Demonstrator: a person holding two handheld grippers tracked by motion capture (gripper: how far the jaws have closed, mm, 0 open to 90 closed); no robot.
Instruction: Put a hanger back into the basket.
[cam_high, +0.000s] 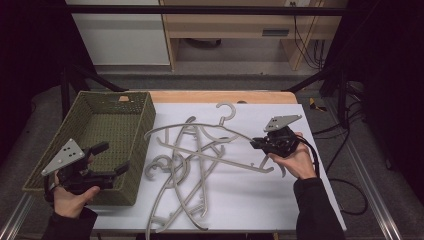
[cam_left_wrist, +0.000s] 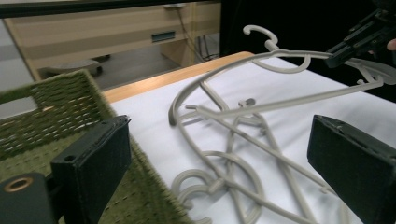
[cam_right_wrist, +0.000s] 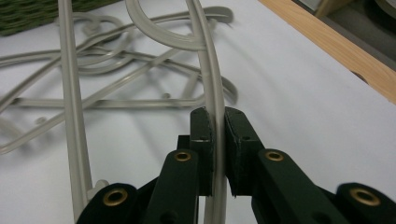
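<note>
Hanger (cam_high: 210, 131), grey plastic, one of several. Held by its upper arm near the shoulder, raised off the white sheet (cam_high: 280, 200) at the right side of the table; its hook (cam_high: 227, 111) points toward the far edge. The lifted end lets it come free of the pile, though its lower bar still crosses the others.

Right gripper (cam_high: 257, 144): jaws clamped on the hanger's thin arm, seen close in the right gripper view, where the rod (cam_right_wrist: 215, 121) runs straight between the two pads. A pinch on the narrow rod rather than the hook probably gives a steadier hold for carrying.

Left gripper (cam_high: 114, 159): jaws spread wide, nothing between them, held over the near right corner of the basket (cam_high: 45, 150). Likely waiting to help or to steady the basket.

Other hangers (cam_high: 185, 175): a tangled heap lying flat on the sheet, hooks and arms interlocked, just beside the basket's right wall. Snagging on the raised one looks possible.

Basket, green woven, rectangular, at the left of the table; judged to be the destination for the hangers.
</note>
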